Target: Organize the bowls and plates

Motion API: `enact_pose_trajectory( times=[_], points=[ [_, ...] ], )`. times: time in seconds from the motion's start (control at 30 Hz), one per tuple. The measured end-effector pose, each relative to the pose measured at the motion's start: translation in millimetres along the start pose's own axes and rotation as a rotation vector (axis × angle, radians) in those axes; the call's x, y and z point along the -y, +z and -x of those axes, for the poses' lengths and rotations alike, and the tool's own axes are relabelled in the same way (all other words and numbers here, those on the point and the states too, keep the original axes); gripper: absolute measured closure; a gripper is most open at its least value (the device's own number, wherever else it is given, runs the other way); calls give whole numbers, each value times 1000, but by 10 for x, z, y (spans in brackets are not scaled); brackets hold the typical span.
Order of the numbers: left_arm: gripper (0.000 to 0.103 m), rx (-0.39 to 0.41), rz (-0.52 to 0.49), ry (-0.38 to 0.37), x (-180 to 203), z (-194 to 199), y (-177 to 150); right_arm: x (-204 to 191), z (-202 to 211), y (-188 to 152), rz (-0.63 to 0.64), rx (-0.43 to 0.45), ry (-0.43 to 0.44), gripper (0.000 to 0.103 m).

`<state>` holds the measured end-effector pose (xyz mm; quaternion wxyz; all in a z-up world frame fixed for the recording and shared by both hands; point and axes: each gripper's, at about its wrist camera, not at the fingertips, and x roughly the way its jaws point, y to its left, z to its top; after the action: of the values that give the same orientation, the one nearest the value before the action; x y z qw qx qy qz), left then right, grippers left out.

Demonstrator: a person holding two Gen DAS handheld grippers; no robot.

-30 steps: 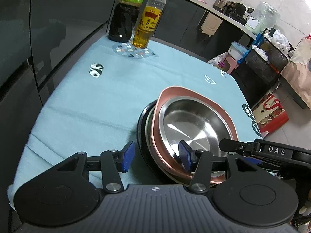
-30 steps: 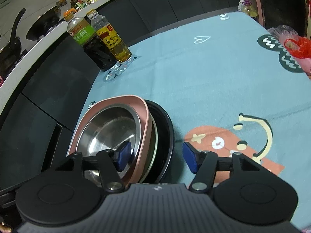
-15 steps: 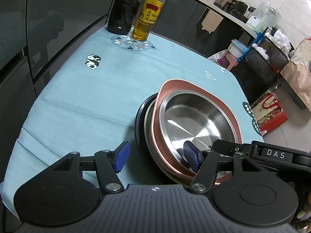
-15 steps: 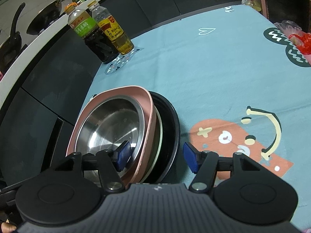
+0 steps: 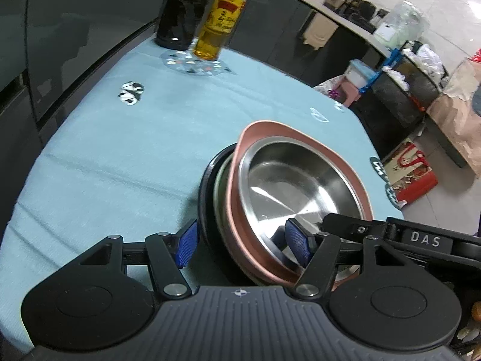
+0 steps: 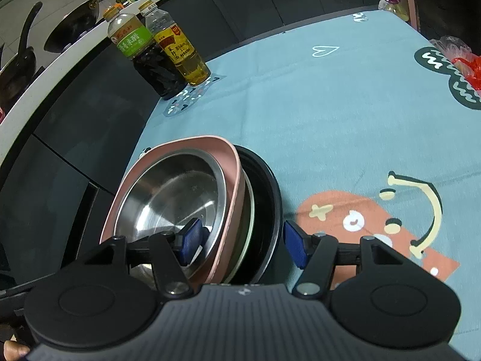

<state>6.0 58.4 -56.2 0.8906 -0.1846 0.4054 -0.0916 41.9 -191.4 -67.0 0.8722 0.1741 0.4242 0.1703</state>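
Stack sitting lower centre of both views: steel bowl point(image 5: 288, 186) nesting in pink rounded-square plate point(image 5: 330, 153), over pale dish, over black round plate point(image 5: 207, 180). Stacking looking essentially done; remaining: you clearing both claws.

Your left gripper point(image 5: 240, 242) standing spread, straddling stack's near rims, pinching nothing. Your right gripper point(image 6: 239, 240) likewise spread across rims.

Steel glossy, pink matte. Teal tablecloth point(image 6: 330, 105) soft, printed; two bottles point(image 6: 162, 57) standing upper left.

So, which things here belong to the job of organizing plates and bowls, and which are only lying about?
Belong to the job:
- steel bowl
- pink dish
- pale green plate
- black plate

Only lying about:
- dark sauce bottle
- yellow oil bottle
- patterned blue tablecloth
- wok
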Motion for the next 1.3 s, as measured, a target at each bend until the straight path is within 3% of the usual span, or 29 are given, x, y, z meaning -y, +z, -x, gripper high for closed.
enact_pose_trajectory(
  times=[0.33,0.67,0.77,1.3],
  points=[
    [45,18,-19,1,29,0,-21,-62,-13,-2,43,17,-12,60],
    [46,3,78,-2,-99,-39,60,-43,-29,16,31,21,-6,60],
    [47,9,53,-22,-70,-79,73,-40,-15,7,38,28,-7,60],
    [52,31,33,30,79,-80,143,-83,-68,127,32,43,-29,61]
  ],
)
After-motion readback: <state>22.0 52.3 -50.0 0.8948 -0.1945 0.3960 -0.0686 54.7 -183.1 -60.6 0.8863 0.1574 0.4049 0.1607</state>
